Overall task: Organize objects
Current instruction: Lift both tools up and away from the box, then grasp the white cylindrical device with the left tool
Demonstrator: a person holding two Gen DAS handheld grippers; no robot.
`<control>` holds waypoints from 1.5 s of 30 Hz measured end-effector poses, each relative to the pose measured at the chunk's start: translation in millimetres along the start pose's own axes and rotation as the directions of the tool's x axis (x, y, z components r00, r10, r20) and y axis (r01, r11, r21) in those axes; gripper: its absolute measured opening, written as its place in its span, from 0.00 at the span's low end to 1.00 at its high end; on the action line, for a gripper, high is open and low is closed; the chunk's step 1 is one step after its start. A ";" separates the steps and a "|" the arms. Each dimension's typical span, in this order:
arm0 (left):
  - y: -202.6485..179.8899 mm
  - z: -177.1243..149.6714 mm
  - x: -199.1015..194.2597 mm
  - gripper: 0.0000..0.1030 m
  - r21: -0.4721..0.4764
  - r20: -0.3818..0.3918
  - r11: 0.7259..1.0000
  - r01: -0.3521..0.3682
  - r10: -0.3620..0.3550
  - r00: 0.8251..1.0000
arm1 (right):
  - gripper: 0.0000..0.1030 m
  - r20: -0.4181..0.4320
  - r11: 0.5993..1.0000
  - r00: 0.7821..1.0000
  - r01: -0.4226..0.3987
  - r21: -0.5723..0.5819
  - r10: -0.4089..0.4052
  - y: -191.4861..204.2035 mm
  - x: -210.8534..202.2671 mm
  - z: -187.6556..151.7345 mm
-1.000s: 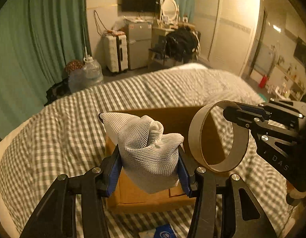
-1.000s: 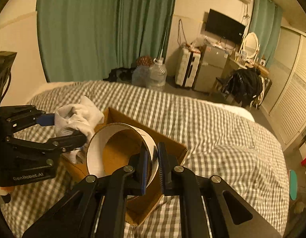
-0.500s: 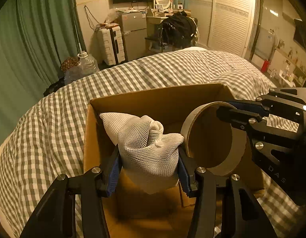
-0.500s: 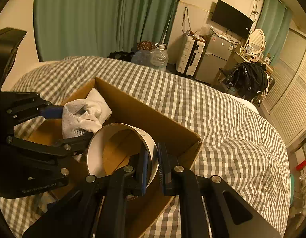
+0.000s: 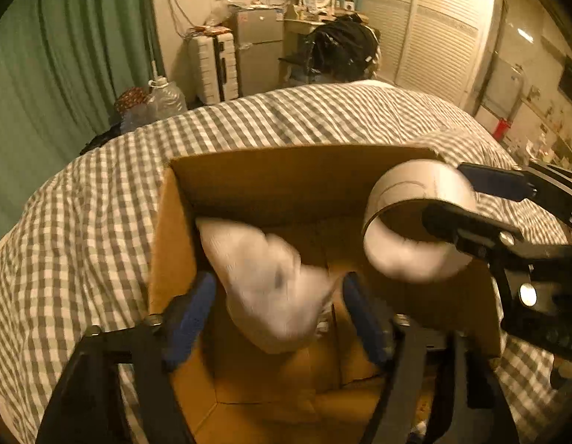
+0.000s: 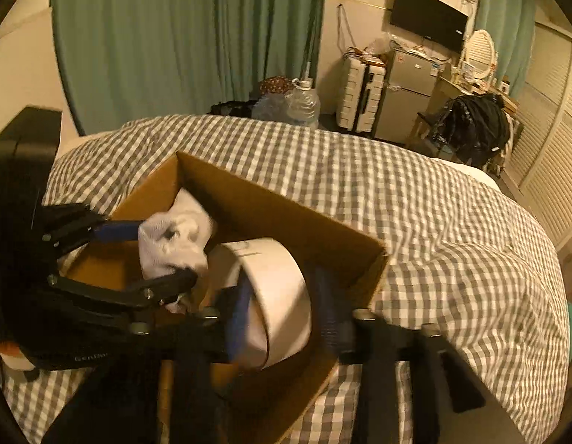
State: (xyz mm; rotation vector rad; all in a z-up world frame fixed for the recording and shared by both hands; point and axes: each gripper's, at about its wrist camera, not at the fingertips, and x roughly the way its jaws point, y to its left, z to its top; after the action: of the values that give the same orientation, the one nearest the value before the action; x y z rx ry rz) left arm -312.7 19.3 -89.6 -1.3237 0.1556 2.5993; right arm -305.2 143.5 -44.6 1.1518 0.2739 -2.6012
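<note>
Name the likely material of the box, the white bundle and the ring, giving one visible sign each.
Box: corrugated cardboard, matte brown, folded flaps.
White bundle: soft fabric, probably knit; it bunches and sags, though blurred.
Ring: probably a tape roll, smooth white outside, brown cardboard inside.

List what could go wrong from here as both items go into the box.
1. The tape roll sits loose between the right hand-held gripper's spread fingers, near the box wall; it may roll out.
2. The white cloth hangs between the left hand-held gripper's open fingers and may snag on one.
3. Both hand-held grippers crowd the box and may collide.
</note>
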 end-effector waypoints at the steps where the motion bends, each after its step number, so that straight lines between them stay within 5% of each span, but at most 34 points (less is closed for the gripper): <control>1: 1.1 0.0 -8.2 0.79 -0.005 0.007 1.000 -0.004 0.004 1.000 | 0.54 0.003 1.000 1.000 0.007 0.005 -0.007 -1.6 -2.3 3.7; 5: -2.8 5.2 -41.6 0.93 -0.003 0.053 0.999 -0.043 0.043 0.998 | 0.71 0.035 0.999 0.999 0.002 0.041 -0.003 -8.9 -23.5 12.2; 9: -6.1 12.4 -83.0 0.95 -0.013 0.108 0.997 -0.076 0.077 0.991 | 0.88 0.095 0.993 0.995 -0.025 0.116 0.013 -19.8 -61.9 23.5; 19: -25.1 16.8 -224.1 0.98 -0.040 0.272 0.993 -0.107 0.114 0.955 | 0.94 0.265 0.990 0.964 -0.016 0.143 -0.022 -13.5 -201.4 35.2; 27: -42.6 -14.0 -305.9 1.00 -0.012 0.342 0.995 -0.102 0.100 0.934 | 0.96 0.343 0.998 0.938 0.020 0.064 -0.041 18.1 -312.3 15.9; 31: -43.5 -42.5 -316.7 1.00 0.018 0.335 0.994 -0.109 0.097 0.937 | 0.96 0.336 1.000 0.942 0.027 -0.005 -0.024 33.6 -340.4 -6.4; 35: -39.3 -79.5 -300.6 1.00 -0.005 0.254 0.992 -0.127 0.124 0.959 | 0.97 0.288 0.997 0.958 0.033 -0.073 -0.011 50.2 -343.3 -39.8; 38: -31.9 -114.4 -273.9 1.00 -0.071 0.183 0.981 -0.178 0.188 0.965 | 0.97 0.253 0.997 0.967 -0.009 -0.076 0.028 58.3 -331.0 -69.3; 45: -22.9 -192.0 -214.1 1.00 -0.245 0.122 0.954 -0.176 0.210 0.970 | 0.97 0.164 0.999 0.986 -0.032 -0.044 0.039 71.3 -265.3 -142.5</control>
State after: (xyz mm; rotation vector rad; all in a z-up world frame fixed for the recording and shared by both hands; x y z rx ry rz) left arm -34.4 -26.9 -29.4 -1.2360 -0.0487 2.9461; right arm -12.7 164.2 54.5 0.9123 0.2679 -2.6273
